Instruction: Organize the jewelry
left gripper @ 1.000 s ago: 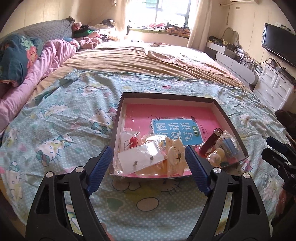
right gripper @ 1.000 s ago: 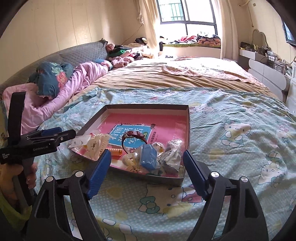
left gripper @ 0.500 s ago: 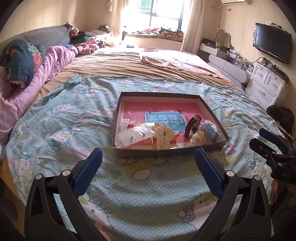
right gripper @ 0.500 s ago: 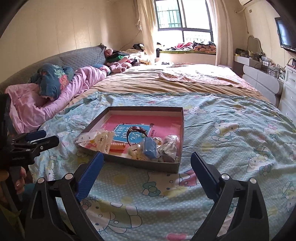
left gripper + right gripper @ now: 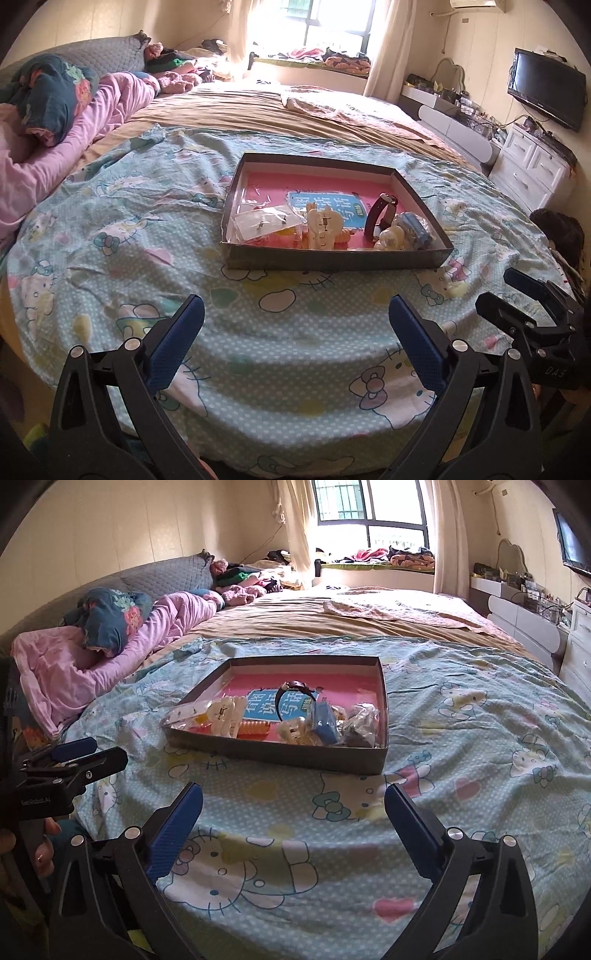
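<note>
I held my left hand-held gripper [image 5: 295, 325] and my right hand-held gripper [image 5: 293, 805] above the near edge of the bed [image 5: 295, 354], both spread wide and holding nothing. The jewelry sat well ahead of them in a shallow dark box [image 5: 332, 258] on the Hello Kitty sheet [image 5: 332, 849]. Inside it, on a pink liner, I saw a watch [image 5: 380, 214] standing on edge, a cream hair claw [image 5: 321, 229], a clear packet of earrings [image 5: 264, 223] and a blue item [image 5: 325, 725].
</note>
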A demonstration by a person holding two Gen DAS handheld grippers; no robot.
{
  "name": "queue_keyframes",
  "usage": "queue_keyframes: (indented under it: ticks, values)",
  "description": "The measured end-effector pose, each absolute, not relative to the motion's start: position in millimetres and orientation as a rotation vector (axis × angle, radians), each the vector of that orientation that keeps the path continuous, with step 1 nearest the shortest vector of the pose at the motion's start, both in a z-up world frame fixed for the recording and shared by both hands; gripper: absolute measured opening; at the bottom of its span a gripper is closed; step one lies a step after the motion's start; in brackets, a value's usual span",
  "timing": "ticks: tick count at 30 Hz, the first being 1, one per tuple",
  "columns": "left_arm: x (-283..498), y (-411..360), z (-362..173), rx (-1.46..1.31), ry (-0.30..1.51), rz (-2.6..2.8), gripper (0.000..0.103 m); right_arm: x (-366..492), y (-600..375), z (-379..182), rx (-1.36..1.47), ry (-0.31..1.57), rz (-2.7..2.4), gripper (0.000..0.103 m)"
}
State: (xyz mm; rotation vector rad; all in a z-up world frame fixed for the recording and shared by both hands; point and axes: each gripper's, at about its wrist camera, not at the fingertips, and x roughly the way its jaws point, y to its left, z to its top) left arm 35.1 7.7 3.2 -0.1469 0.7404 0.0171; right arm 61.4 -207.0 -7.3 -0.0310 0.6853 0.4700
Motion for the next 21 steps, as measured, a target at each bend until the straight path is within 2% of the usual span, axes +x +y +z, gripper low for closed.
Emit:
queue_keyframes:
  ticks: [21]
  values:
    - [31.1,4.0,0.6,-0.139,0.747,0.033,0.094,61.9,-204.5,-8.2,-0.038,0.703,0.483,0.098]
